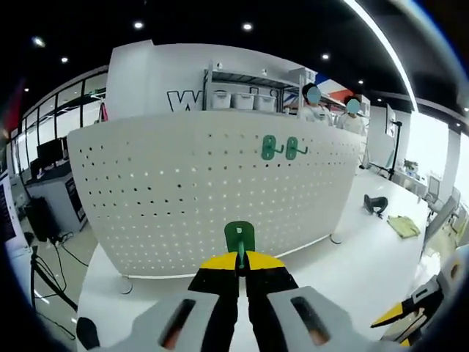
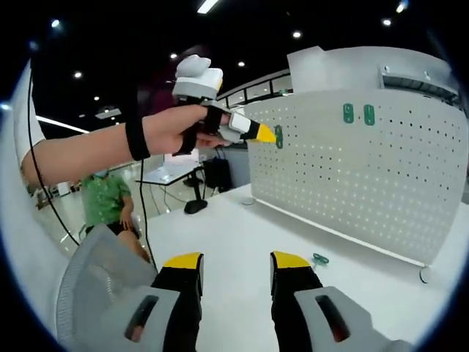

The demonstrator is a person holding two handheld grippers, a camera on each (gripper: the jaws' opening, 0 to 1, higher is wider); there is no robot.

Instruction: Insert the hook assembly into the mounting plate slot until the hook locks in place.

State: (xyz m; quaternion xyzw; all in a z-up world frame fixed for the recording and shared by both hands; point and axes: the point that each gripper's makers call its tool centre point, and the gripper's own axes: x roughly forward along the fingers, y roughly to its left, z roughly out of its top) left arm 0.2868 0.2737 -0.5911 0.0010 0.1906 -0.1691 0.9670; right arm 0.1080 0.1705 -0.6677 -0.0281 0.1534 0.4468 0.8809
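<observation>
While the left gripper (image 1: 240,273) is clamped on a green hook (image 1: 239,239) between its yellow tips, it points straight at the white pegboard (image 1: 176,198), with the hook in front of the board's lower middle; whether it touches the board cannot be told. In the right gripper view, a hand (image 2: 176,130) holds that gripper up with the hook (image 2: 278,136) just at the pegboard's (image 2: 396,191) near edge. Two more green hooks (image 1: 281,148) hang side by side high on the board. The right gripper (image 2: 236,262) hovers over the white table (image 2: 234,235) with its jaws apart and nothing between them. A small green piece (image 2: 319,258) lies on the table near the board's foot.
</observation>
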